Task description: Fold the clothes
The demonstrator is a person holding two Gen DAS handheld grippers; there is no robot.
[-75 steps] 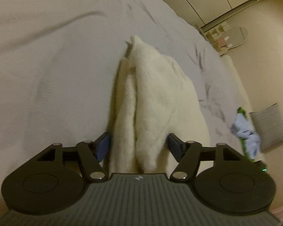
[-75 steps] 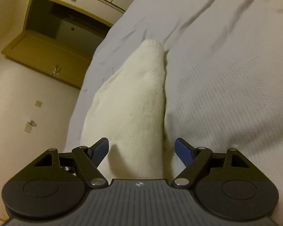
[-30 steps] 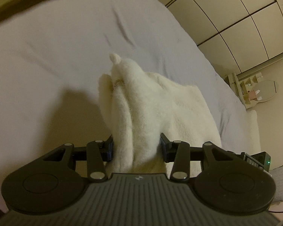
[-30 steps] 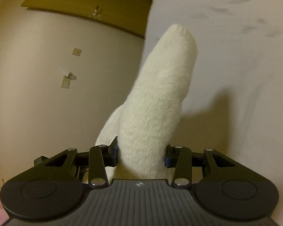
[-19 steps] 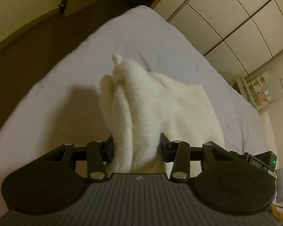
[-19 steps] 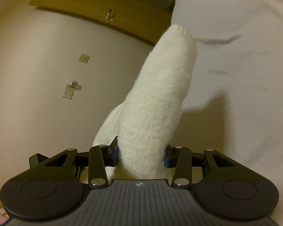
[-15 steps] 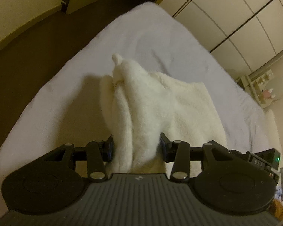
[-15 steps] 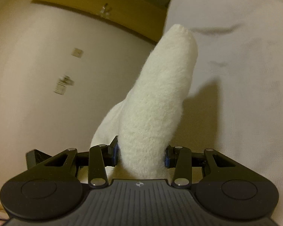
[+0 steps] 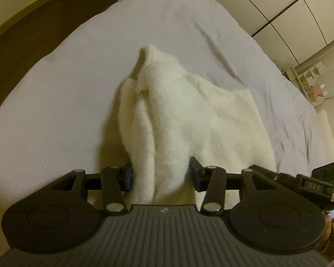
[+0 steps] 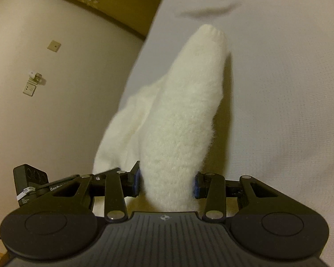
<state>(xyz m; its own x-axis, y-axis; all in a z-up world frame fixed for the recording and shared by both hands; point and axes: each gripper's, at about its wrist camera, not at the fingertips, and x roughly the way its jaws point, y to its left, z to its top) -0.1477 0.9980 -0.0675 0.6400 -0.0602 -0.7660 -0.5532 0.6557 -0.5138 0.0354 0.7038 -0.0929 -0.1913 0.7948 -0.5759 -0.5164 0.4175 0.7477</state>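
Note:
A cream fluffy knit garment (image 9: 189, 115) hangs above the grey bed sheet (image 9: 66, 93). My left gripper (image 9: 160, 174) is shut on a bunched edge of it, which fills the gap between the blue pads. My right gripper (image 10: 167, 183) is shut on another bunched part of the same garment (image 10: 184, 111), which sticks up in a thick roll in front of the camera. The cloth spans between the two grippers. The right gripper shows at the right edge of the left wrist view (image 9: 311, 180).
The bed's rounded corner and dark floor (image 9: 33, 17) lie at upper left in the left wrist view. Wardrobe doors (image 9: 289, 11) and a small shelf unit (image 9: 311, 84) stand beyond the bed. A wall with sockets (image 10: 30, 89) is left of the bed in the right wrist view.
Both grippers closed on the garment and lifted it off the bed. Over the last half second they have carried it on over the sheet, and the views have shifted a little.

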